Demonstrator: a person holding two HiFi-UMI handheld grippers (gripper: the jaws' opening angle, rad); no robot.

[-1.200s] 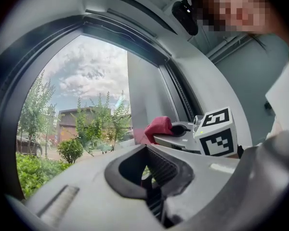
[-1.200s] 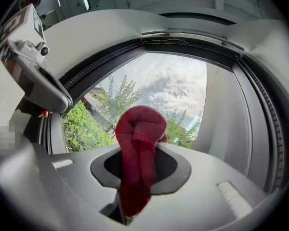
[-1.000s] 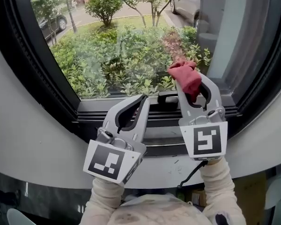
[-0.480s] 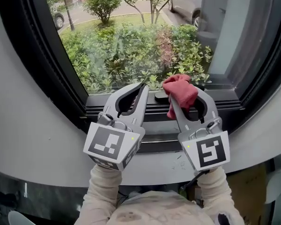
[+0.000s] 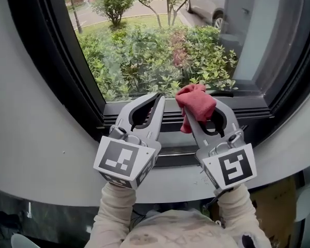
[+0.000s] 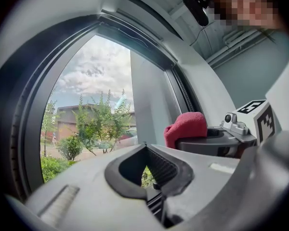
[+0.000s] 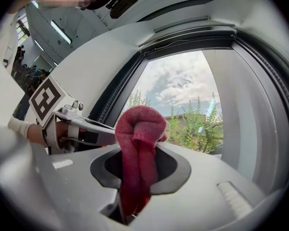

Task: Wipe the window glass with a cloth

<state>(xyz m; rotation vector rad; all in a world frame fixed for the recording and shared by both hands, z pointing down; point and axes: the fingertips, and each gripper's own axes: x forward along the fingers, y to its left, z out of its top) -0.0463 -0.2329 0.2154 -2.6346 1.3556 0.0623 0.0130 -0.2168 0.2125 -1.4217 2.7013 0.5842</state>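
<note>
A red cloth (image 5: pixel 195 105) is bunched between the jaws of my right gripper (image 5: pixel 199 94), which is shut on it. In the right gripper view the red cloth (image 7: pixel 138 148) sticks up from the closed jaws, with the window glass (image 7: pixel 183 100) beyond. The cloth sits just in front of the lower edge of the glass (image 5: pixel 155 45); contact cannot be made out. My left gripper (image 5: pixel 159 97) is shut and empty, level with the right one. In the left gripper view its closed jaws point toward the glass (image 6: pixel 91 109), with the cloth (image 6: pixel 185 127) at the right.
A dark window frame (image 5: pixel 67 76) surrounds the pane, with a black sill track (image 5: pixel 170 138) below the grippers and a white ledge (image 5: pixel 51 154) under it. A black handle (image 5: pixel 222 93) sits on the bottom frame beside the cloth. Bushes and a car lie outside.
Both grippers drew back and down from the pane; the cloth dropped from the glass toward the bottom frame. The view shifted slightly right.
</note>
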